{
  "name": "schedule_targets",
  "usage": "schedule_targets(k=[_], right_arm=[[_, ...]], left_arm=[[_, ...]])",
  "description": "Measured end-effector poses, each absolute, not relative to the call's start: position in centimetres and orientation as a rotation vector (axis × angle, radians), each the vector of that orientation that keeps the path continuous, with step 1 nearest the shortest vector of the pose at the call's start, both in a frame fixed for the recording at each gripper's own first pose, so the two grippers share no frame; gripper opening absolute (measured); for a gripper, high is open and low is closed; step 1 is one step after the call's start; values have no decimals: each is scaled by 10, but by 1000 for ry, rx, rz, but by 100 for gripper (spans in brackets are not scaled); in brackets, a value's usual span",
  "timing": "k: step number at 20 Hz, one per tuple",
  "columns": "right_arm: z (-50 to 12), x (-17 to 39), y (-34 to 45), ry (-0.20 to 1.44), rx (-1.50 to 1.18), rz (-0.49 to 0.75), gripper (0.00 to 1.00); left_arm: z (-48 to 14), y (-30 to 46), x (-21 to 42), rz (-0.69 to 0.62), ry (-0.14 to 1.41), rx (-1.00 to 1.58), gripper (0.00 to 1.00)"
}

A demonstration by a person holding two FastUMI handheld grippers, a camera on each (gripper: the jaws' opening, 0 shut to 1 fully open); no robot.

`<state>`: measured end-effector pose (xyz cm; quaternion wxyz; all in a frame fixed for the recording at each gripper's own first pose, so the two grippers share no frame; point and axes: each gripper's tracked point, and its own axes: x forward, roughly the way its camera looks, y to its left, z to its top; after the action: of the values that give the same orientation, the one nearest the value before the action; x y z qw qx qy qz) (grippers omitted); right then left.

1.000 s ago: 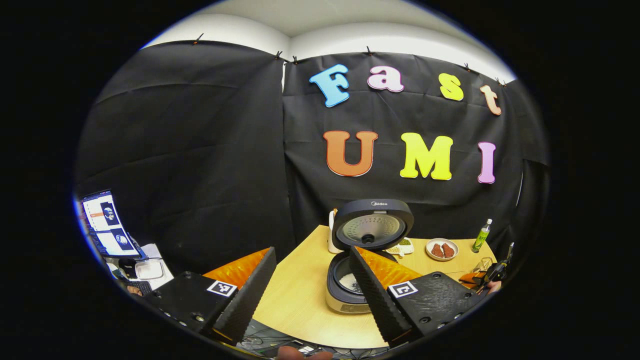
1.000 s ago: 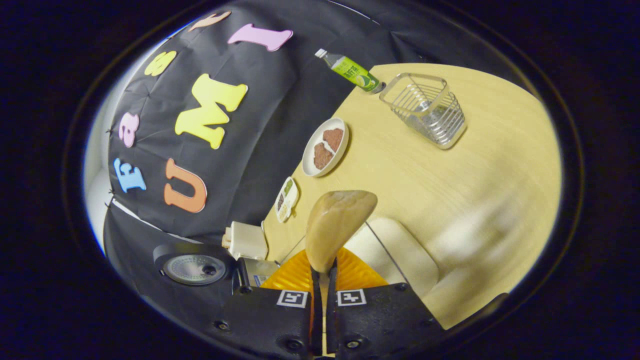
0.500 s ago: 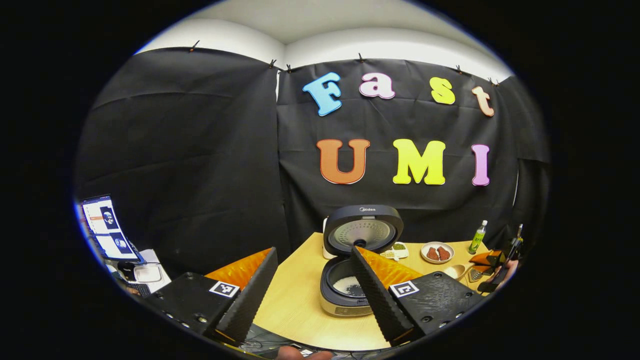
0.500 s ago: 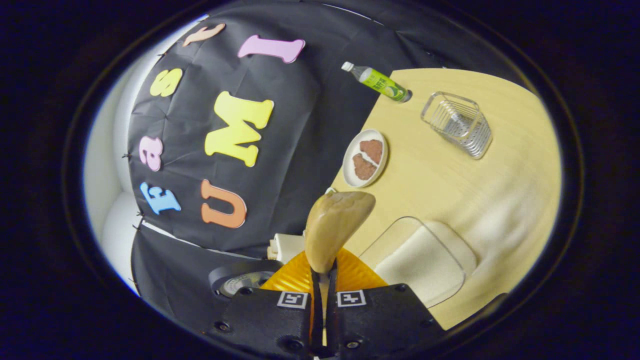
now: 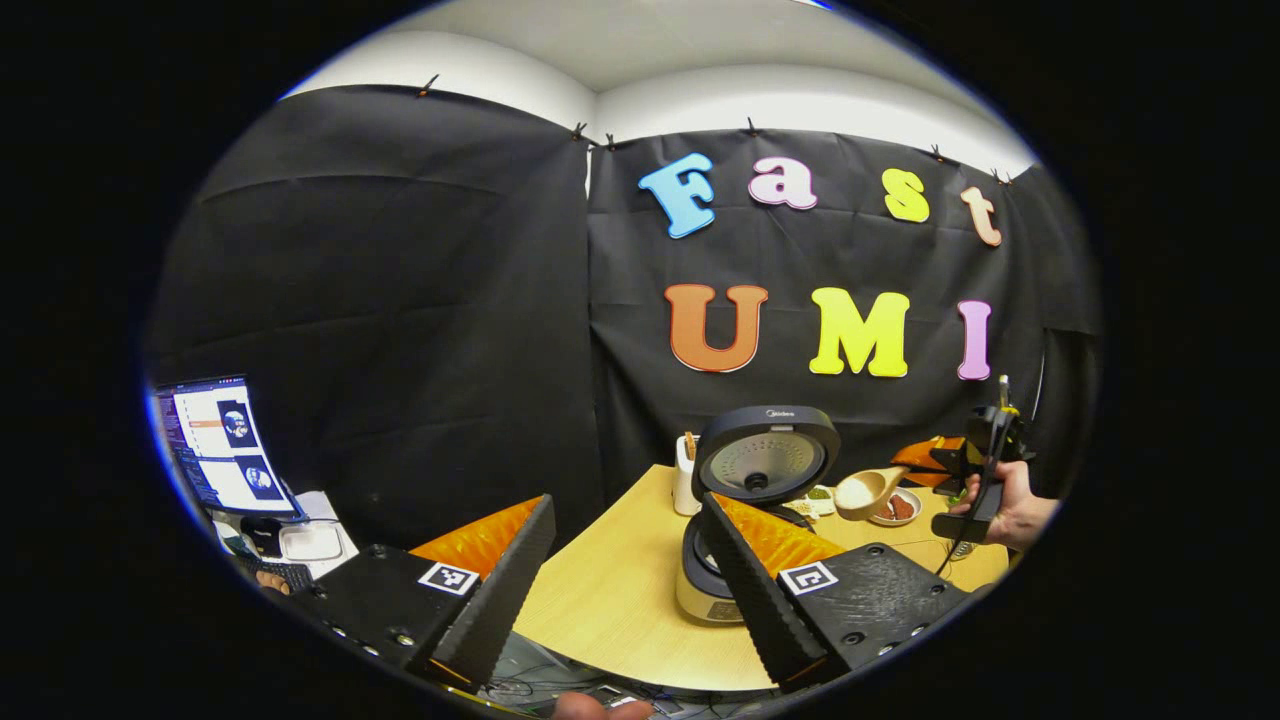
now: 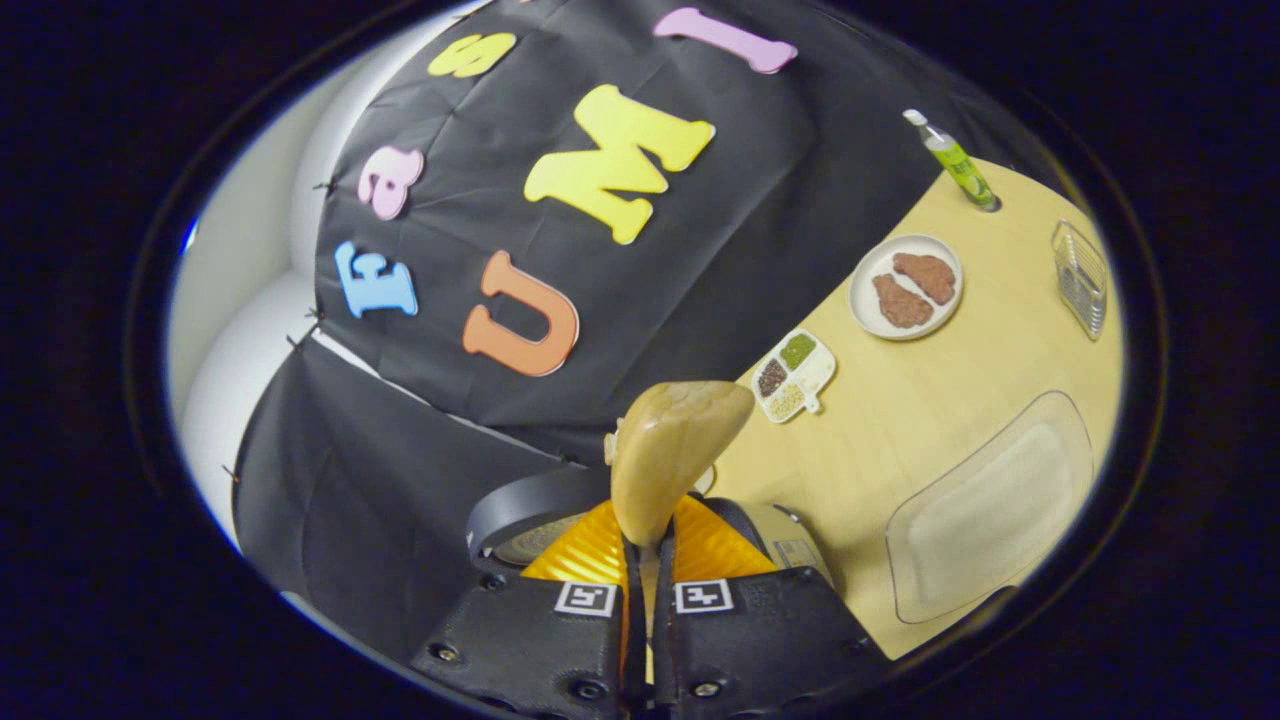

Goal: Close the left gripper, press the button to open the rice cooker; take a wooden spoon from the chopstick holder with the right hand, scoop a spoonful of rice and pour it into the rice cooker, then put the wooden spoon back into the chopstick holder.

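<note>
Right gripper view: right tongs [image 6: 645,560] pinch pale wooden spoon [image 6: 672,450] (bowl smooth); left tongs [image 5: 625,570] gape.

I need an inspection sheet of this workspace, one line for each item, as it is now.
Surface: wooden table, partly bare.
Job's things: rice cooker, lid up; wooden spoon in right tongs; wire chopstick holder; clear rice tray.
Clutter: green bottle, plate with brown pieces, divided dish.
Grippers: left tongs open, holding nothing.
Cables: some below the table edge.
Surroundings: laptop.
</note>
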<state>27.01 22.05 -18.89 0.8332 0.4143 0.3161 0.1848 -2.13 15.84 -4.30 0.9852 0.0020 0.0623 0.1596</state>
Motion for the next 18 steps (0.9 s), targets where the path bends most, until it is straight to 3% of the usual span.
schedule_targets(k=[10,18], right_arm=[[-210,284,277,630,483,371,8],[-201,280,291,593,361,383,8]], left_arm=[[-65,236,-61,477,172,-62,95],[-66,248,-59,476,153,-68,95]])
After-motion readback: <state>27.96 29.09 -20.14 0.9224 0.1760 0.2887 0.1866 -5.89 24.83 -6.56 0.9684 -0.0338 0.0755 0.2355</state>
